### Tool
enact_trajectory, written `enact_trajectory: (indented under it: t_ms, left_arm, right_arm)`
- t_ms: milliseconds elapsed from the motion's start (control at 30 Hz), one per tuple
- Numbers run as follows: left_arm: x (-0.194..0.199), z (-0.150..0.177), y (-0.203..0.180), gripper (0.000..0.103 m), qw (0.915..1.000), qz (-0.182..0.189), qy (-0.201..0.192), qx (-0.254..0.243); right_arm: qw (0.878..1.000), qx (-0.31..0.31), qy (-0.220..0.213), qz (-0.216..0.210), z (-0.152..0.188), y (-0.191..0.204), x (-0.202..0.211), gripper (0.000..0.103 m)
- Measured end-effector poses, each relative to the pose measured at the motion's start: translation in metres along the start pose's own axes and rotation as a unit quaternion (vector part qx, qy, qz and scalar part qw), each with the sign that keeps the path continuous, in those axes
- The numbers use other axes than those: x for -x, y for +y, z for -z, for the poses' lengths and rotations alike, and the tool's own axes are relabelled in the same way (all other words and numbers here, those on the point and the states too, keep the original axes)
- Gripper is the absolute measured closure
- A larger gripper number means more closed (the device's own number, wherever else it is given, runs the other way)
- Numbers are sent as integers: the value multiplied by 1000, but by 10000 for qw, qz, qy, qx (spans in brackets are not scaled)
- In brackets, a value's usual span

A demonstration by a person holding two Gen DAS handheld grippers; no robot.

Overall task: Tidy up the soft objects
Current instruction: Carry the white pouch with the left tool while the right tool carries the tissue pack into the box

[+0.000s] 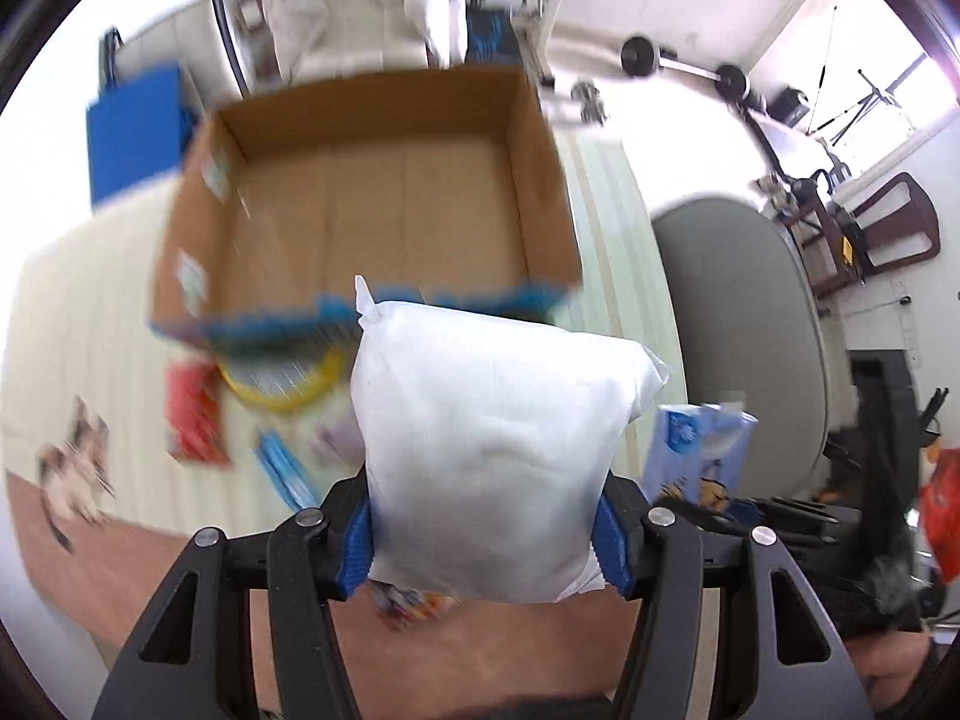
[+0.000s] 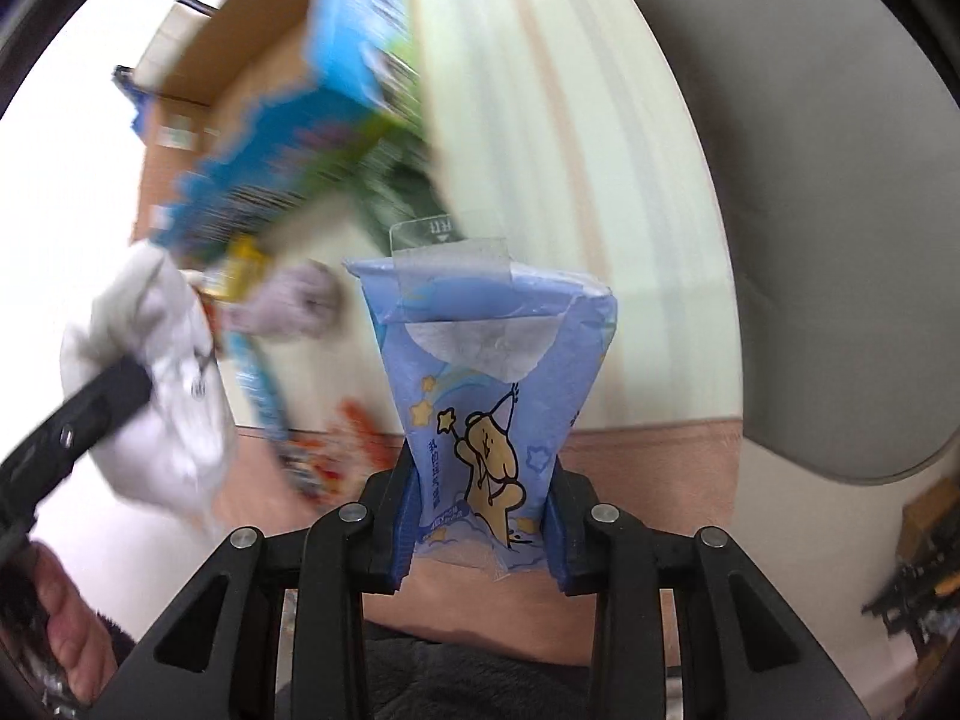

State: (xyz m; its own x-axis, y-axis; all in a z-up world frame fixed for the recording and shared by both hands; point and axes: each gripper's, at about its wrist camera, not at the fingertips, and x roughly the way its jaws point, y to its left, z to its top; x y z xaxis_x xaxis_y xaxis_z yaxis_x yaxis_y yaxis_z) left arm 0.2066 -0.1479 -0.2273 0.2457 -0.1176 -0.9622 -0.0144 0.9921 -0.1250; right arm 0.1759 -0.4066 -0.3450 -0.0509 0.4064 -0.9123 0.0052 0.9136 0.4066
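My left gripper (image 1: pixel 489 531) is shut on a white stuffed pillow bag (image 1: pixel 492 444) and holds it in the air just in front of an open cardboard box (image 1: pixel 372 192), which looks empty inside. My right gripper (image 2: pixel 480 531) is shut on a blue tissue pack with a cartoon dog (image 2: pixel 486 396), held upright to the right of the box (image 2: pixel 258 90). The tissue pack also shows in the left wrist view (image 1: pixel 696 450). The pillow bag and the left gripper show at the left of the right wrist view (image 2: pixel 156 372).
On the striped bed cover (image 1: pixel 78 324) in front of the box lie a red packet (image 1: pixel 195 414), a yellow-rimmed round item (image 1: pixel 282 378), a blue pack (image 1: pixel 285 471), a greyish soft item (image 2: pixel 288 300) and a cat-print item (image 1: pixel 75 468). A grey cushion (image 1: pixel 738 330) lies right.
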Motion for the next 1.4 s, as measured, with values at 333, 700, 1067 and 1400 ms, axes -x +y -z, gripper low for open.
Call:
enact_trajectory:
  t_ms: [333, 700, 1067, 1400]
  left_arm:
    - [9, -81, 68, 47, 9997, -46, -252, -19]
    - [-76, -215, 151, 47, 9902, 707, 716, 968]
    - [-174, -239, 151, 45, 9755, 745, 1778, 1062]
    - [-191, -242, 141, 35, 9748, 524, 2031, 754]
  right_arm:
    - [9941, 612, -874, 218, -77, 110, 65, 67]
    - [9893, 900, -729, 888, -205, 210, -15, 67]
    - [9843, 1005, -60, 1446, -304, 235, -128, 67]
    - [9798, 922, 98, 1770, -318, 220, -155, 40]
